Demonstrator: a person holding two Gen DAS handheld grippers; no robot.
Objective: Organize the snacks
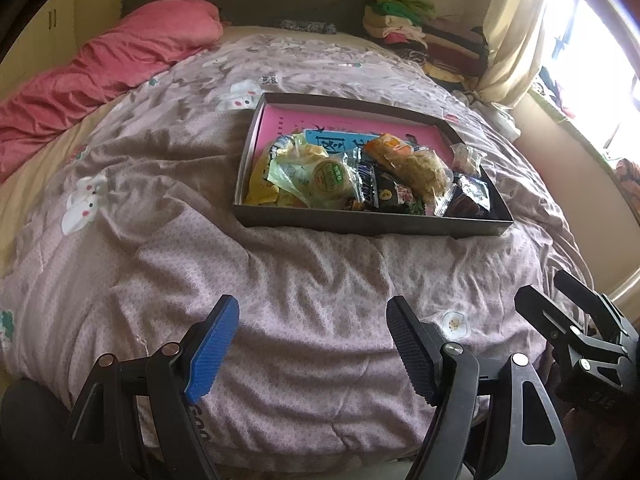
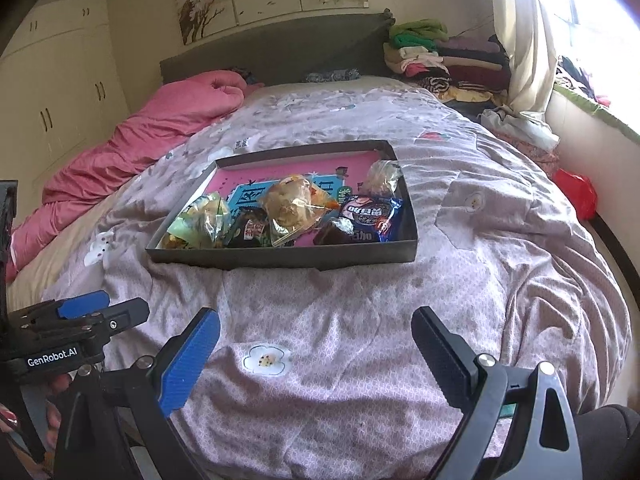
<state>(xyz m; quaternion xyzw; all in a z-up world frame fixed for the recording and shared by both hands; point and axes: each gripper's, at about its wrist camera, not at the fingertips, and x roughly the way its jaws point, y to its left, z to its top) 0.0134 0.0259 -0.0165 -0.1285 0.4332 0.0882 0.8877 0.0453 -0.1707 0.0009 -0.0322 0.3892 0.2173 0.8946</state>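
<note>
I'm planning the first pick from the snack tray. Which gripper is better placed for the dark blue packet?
Probably right. The dark blue packet lies at the tray's right end, nearly straight ahead of the open, empty right gripper. From the open left gripper, it sits farther off to the right.

Snack labels (image 1: 362, 176) unreadable, window (image 1: 592, 60) overexposed, wardrobe (image 2: 48, 92) cropped

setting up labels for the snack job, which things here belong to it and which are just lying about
Belongs to the job:
- dark tray
- snack packets piled in it
- blue packet at its right end

Just lying about:
- pink blanket
- folded clothes by the headboard
- red bag beside the bed
- patterned quilt
</note>
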